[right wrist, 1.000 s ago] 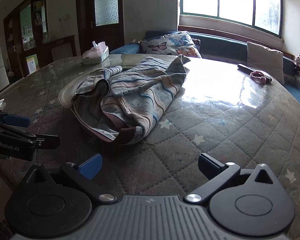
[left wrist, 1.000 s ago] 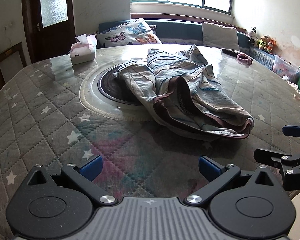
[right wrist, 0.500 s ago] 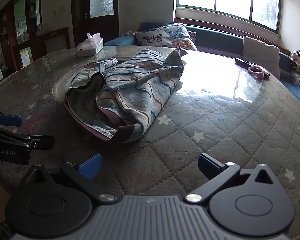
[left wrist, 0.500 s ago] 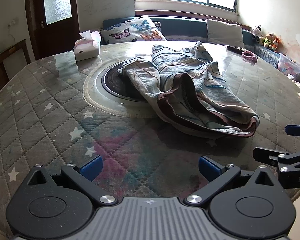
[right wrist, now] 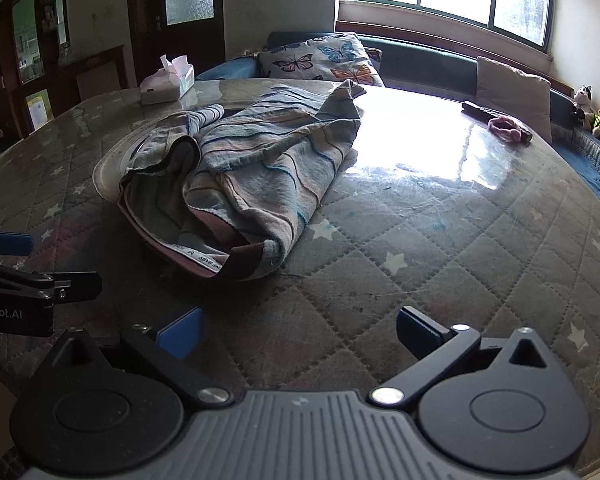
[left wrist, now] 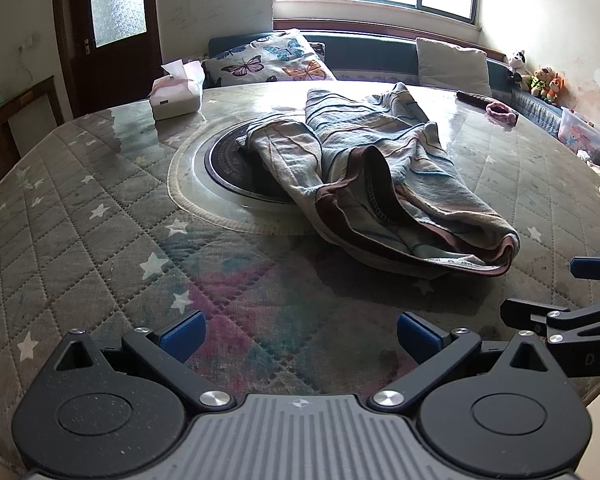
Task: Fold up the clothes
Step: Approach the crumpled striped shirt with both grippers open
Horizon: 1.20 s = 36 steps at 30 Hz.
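A crumpled striped blue, grey and pink garment (left wrist: 372, 176) with a maroon waistband lies in a heap on the round quilted table (left wrist: 80, 216), partly over the turntable disc (left wrist: 228, 160). It also shows in the right wrist view (right wrist: 252, 168). My left gripper (left wrist: 300, 336) is open and empty, low over the table's near edge, short of the garment. My right gripper (right wrist: 298, 336) is open and empty, also short of the garment's waistband end. Each gripper shows at the edge of the other's view: the right one (left wrist: 572, 292), the left one (right wrist: 28, 264).
A tissue box (left wrist: 176, 94) stands at the far left of the table. A dark remote and a pink hair tie (left wrist: 500, 110) lie at the far right. A bench with butterfly cushions (left wrist: 268, 60) runs under the window. Soft toys (left wrist: 540, 78) sit at the right.
Both grippers have moved forward and a little higher toward the garment, which looks nearer. The garment has not moved. Both stay open.
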Motion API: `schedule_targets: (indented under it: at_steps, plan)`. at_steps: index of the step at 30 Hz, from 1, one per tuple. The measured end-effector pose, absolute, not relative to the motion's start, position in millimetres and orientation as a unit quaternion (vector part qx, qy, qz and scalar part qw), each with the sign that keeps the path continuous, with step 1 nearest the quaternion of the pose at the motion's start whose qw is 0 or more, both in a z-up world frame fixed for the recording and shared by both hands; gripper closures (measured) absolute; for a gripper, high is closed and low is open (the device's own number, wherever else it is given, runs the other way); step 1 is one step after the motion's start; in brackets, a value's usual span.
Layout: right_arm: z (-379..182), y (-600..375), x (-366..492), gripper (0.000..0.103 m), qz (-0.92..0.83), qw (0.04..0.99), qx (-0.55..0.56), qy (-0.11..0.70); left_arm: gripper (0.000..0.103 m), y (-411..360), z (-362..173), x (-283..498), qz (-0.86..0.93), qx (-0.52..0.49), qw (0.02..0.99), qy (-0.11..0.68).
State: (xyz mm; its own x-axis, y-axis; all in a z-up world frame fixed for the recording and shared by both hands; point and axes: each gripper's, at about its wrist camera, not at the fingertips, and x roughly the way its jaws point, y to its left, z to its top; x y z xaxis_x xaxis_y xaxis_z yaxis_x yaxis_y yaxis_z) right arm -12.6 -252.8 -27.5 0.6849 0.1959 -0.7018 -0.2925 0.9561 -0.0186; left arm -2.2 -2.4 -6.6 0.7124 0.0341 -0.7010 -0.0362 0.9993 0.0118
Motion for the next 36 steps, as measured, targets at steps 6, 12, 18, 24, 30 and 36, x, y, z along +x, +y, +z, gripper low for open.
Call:
schedule_targets:
  at_steps: [6, 12, 18, 24, 30, 36]
  plan:
    - [-30.0, -251.8, -11.1, 0.0, 0.133, 0.913, -0.066, 0.38, 0.0, -3.2, -6.5, -2.1, 0.018, -0.001, 0.925, 0.379]
    - [-30.1, -252.2, -10.0, 0.0, 0.133, 0.912, -0.068, 0.382, 0.0, -3.9, -6.8, -1.7, 0.017, 0.0, 0.925, 0.38]
    - [-30.0, -251.4, -9.3, 0.0, 0.133, 0.911, -0.07, 0.383, 0.0, -5.0, -8.0, -0.1, 0.016, 0.001, 0.923, 0.384]
    - [-30.2, -249.3, -7.7, 0.0, 0.134, 0.91, -0.072, 0.385, 0.0, -5.0, -8.5, 2.0, 0.015, 0.0, 0.923, 0.386]
    - [-30.4, -247.1, -6.0, 0.0, 0.135, 0.91, -0.074, 0.386, 0.0, -4.6, -10.0, 4.6, 0.015, 0.0, 0.921, 0.389]
    - [-30.7, -245.7, -3.5, 0.0, 0.136, 0.909, -0.075, 0.388, 0.0, -4.6, -11.0, 7.2, 0.013, 0.0, 0.92, 0.392]
